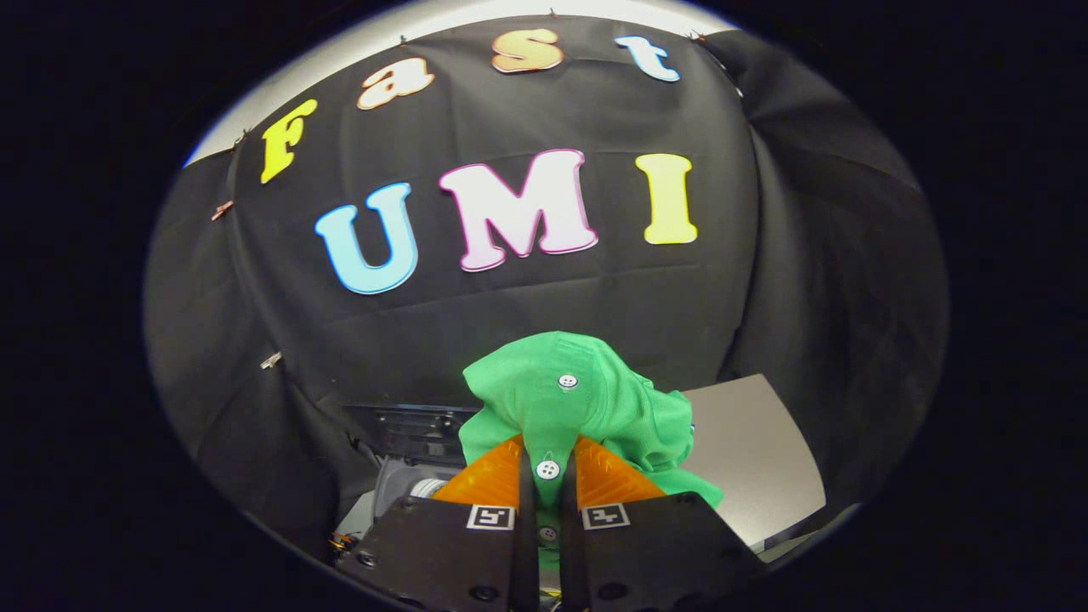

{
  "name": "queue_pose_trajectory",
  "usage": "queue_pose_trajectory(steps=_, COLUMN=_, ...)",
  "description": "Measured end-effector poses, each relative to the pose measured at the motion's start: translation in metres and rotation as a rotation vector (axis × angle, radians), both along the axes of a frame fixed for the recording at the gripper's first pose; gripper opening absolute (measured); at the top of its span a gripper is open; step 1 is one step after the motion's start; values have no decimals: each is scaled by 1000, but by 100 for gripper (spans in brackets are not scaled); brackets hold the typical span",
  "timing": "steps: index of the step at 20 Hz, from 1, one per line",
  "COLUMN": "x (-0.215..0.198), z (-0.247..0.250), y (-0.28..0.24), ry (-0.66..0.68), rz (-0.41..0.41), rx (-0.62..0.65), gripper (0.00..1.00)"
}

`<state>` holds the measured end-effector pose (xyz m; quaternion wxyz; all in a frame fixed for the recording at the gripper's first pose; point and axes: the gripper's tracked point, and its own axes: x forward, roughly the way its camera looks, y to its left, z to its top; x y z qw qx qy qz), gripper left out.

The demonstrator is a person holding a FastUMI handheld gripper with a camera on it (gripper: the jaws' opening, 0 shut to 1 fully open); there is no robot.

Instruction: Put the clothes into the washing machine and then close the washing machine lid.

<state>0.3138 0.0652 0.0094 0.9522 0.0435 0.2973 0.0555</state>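
Note:
A green shirt (595,399) with white buttons hangs bunched between my two orange fingers (489,476). My gripper (548,463) is shut on the shirt's button placket, and the cloth rises above the fingertips and drapes to their right. Below and to the left of the fingers I see part of the washing machine (408,484), a grey and white body with a dark panel behind it. Its opening is hidden by the shirt and the gripper.
A flat grey surface (748,459) lies to the right of the shirt, beyond the right finger. The black cloth wall (527,306) stands close behind the machine.

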Motion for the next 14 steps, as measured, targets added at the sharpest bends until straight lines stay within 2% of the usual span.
queue_pose_trajectory(steps=7, x=-3, z=-50, y=124, ry=55, rz=130, rx=69, gripper=14)
queue_pose_trajectory(steps=14, x=-2, z=-129, y=212, ry=138, rz=199, rx=106, gripper=14)
